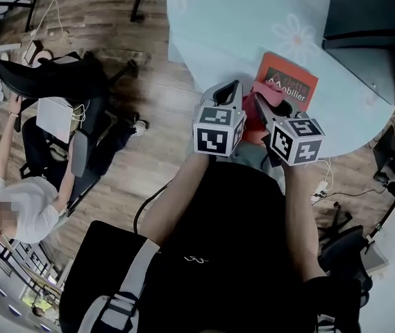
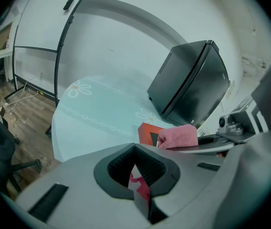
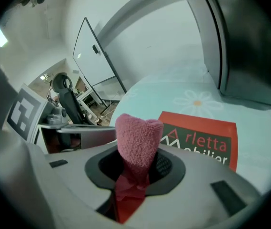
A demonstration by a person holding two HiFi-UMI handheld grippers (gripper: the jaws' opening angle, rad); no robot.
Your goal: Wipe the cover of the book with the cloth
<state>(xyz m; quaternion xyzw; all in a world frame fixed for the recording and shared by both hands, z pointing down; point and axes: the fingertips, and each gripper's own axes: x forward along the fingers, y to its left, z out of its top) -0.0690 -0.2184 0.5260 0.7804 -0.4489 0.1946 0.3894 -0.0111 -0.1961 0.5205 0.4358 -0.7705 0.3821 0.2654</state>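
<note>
Pale blue flowered bench is carrying a red book at one o'clock. Right gripper fingers are clenching a pink cloth over its near end. Left gripper fingers are pressing together at the book's nine o'clock.

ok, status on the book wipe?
Right claw shut on pink cloth, at near edge of red book; contact unclear. Left claw shut alongside, nothing identifiable in it. Book flat on table, rest of cover bare.
</note>
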